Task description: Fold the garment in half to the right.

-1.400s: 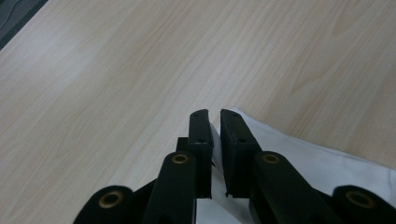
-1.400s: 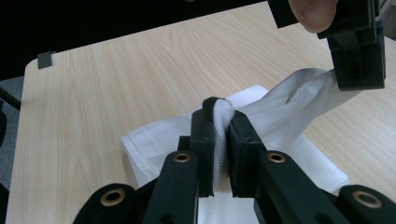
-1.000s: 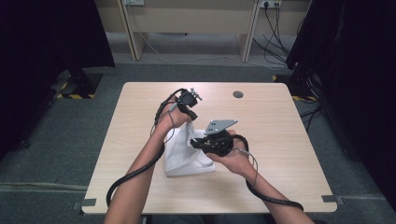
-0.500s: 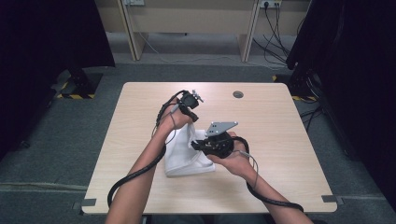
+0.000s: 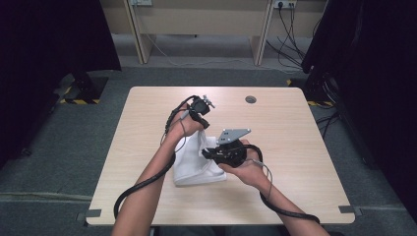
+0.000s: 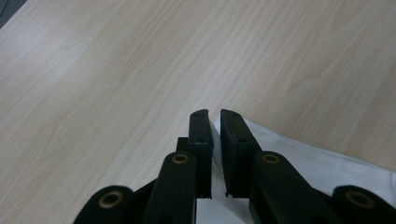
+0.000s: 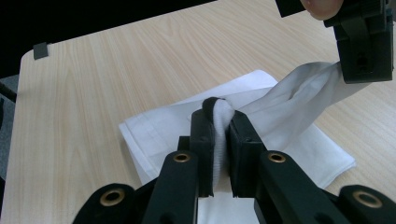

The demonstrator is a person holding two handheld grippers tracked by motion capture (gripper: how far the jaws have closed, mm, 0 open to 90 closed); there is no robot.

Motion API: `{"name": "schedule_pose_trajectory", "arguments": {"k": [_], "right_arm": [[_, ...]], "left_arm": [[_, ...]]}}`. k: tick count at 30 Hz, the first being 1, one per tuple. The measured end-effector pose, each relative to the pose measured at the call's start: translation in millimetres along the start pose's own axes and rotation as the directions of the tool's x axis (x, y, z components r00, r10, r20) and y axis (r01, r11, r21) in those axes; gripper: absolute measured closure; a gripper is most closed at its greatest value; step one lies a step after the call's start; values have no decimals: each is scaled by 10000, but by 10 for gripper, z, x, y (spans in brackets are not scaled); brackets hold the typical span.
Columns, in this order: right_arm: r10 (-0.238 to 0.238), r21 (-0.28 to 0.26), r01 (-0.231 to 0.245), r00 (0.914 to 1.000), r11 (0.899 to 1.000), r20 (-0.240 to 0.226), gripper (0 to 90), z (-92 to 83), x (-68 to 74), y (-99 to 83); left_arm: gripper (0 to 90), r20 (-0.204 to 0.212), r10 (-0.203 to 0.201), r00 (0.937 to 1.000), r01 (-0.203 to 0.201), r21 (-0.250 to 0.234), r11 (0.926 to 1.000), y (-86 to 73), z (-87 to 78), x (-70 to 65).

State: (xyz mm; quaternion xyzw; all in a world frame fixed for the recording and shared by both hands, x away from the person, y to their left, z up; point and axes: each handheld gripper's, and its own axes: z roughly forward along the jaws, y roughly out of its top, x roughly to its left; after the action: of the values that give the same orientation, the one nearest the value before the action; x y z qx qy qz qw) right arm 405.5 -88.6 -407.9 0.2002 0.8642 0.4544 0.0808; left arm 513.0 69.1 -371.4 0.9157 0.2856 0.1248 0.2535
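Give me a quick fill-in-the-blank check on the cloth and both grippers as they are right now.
1. The right gripper is shut on a fold of the ____ cloth.
2. The left gripper pinches the cloth's ____.
3. The cloth's lower part lies on the ____ table.
4. The cloth between the two grippers is lifted ____ the table.

Missing words: white; edge; wooden; off

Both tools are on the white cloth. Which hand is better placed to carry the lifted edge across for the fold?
Left, probably. The left tool pinches the raised end of the white cloth, clear of the table. The right tool clamps a bunch low over the folded stack, better suited to anchoring.
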Motion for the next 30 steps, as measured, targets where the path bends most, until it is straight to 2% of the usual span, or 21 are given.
{"name": "schedule_pose_trajectory", "arguments": {"k": [30], "right_arm": [[5, 116, -5, 10000, 9999, 25, 823, -16, -14, -38]], "left_arm": [[822, 36, 22, 10000, -22, 47, 10000, -5, 49, -23]]}}
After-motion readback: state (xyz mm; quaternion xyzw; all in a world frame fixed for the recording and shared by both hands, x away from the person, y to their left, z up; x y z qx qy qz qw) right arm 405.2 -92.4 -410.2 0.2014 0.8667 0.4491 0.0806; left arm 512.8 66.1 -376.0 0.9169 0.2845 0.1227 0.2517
